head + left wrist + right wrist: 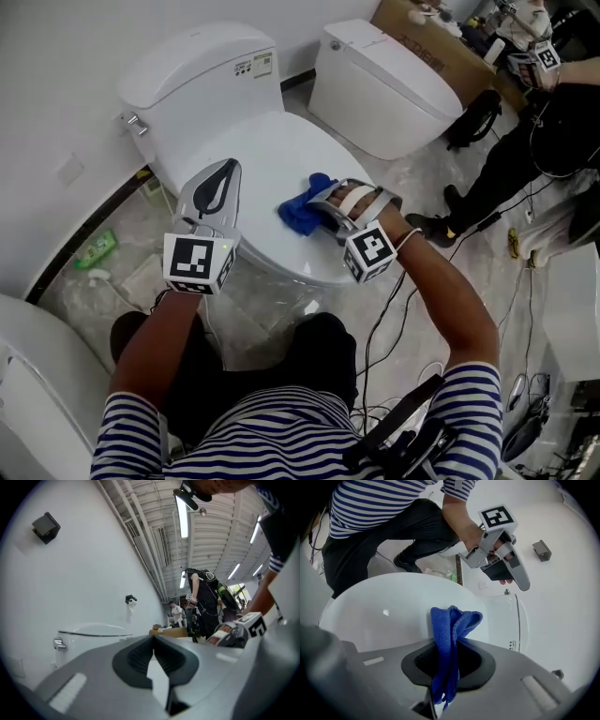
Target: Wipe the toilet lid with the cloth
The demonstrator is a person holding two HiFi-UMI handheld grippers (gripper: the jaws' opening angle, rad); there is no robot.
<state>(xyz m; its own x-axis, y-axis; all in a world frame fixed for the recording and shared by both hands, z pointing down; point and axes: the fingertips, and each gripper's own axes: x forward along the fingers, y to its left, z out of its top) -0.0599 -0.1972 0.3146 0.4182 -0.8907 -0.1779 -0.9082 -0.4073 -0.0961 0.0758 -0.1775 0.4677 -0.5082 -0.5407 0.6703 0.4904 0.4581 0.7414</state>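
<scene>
At the bottom of the head view, two striped sleeves (pixel 281 436) reach forward, one arm to each claw, and the person looks to be crouching at the bowl's front to get close to the work. The right claw (pixel 322 212), just right of centre, is clamped on the blue cloth (pixel 300 212). Its own view shows the folds pinched between the pads with a bunched tuft sticking out ahead. That tuft is probably left long so that fabric, not the claw, meets the surface. The cloth lies on the right middle of the closed white lid (pixel 267 150), seemingly pressed to it, though contact cannot be confirmed. The wiping judged from this is under way, with most of the lid yet to be covered. The left claw (pixel 225 174), left of centre, has its jaws together on nothing. It sits over the lid's left front edge, well apart from the cloth and aimed at the tank (pixel 192 75) above. It is likely parked there to stay out of the sweep. Farther off, a second toilet (pixel 384 89) stands at the upper right, and another person's dark legs (pixel 511 164) are at the right edge.
</scene>
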